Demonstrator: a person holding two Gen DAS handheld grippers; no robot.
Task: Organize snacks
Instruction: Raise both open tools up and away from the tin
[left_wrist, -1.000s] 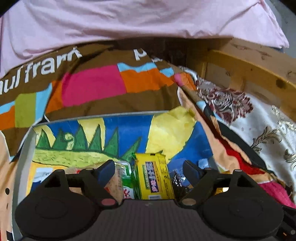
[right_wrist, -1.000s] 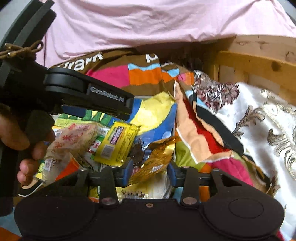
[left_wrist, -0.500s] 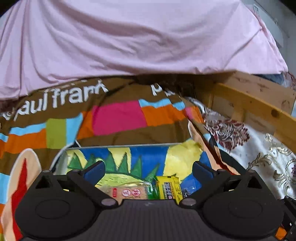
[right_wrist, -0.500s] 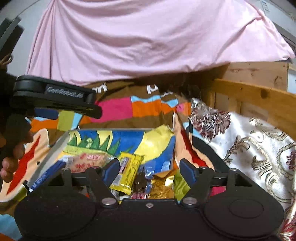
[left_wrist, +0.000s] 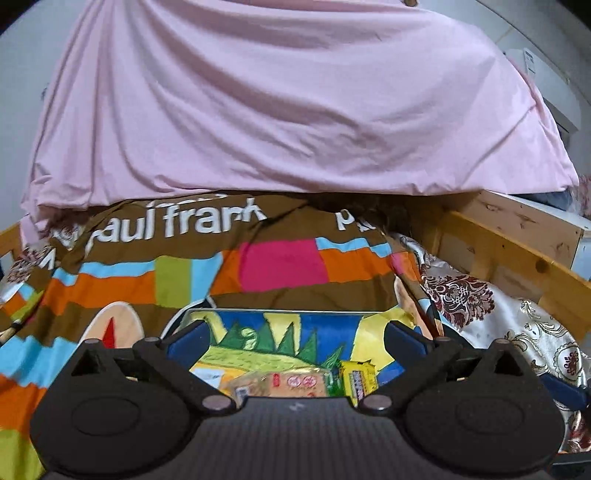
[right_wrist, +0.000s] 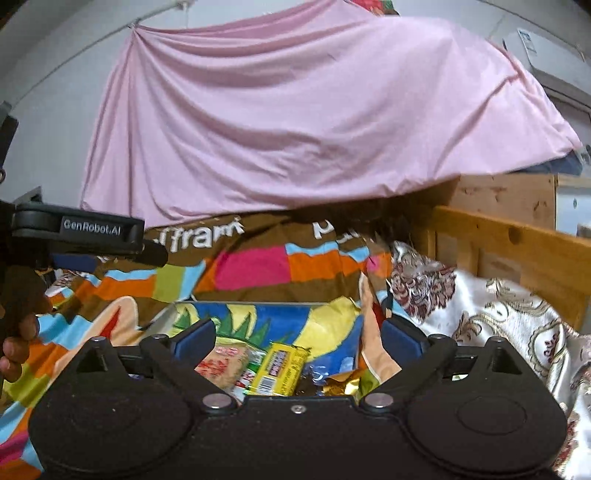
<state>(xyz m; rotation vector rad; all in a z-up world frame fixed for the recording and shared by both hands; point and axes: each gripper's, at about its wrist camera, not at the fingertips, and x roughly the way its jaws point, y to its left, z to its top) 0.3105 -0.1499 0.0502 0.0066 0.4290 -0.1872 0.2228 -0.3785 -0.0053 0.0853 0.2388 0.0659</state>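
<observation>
1. Left wrist view: left tongs (left_wrist: 295, 341) spread wide, nothing between the blue pads (left_wrist: 188, 338). They hang above a tray (left_wrist: 258, 314) with a painted blue, green and yellow scene, set on a striped brown blanket (left_wrist: 184, 273) on a bed.
2. Same view, snacks in the tray: a tan clear-wrapped packet (left_wrist: 284, 382) with small red round marks lies flat near the lower edge of the view; a yellow packet (left_wrist: 358, 376) with a dark label sits just beside it on the right, tilted.
3. Same view, background: pink sheet (left_wrist: 288, 103) draped above the blanket; wooden bed frame (left_wrist: 517, 254) at right with a white patterned cloth (left_wrist: 509, 325) against it.
4. Right wrist view: right tongs (right_wrist: 297, 341) also wide apart and empty, above the same tray (right_wrist: 295, 314).
5. Same view, snacks: tan packet (right_wrist: 221, 363) with red print at left, yellow packet (right_wrist: 280, 369) with barcode end toward the camera in the middle, a crumpled gold wrapper (right_wrist: 341, 384) at right. All three lie close together; contact between them cannot be told.
6. Same view, left edge: left tongs (right_wrist: 110, 240) seen side-on, held by a hand (right_wrist: 18, 332).
</observation>
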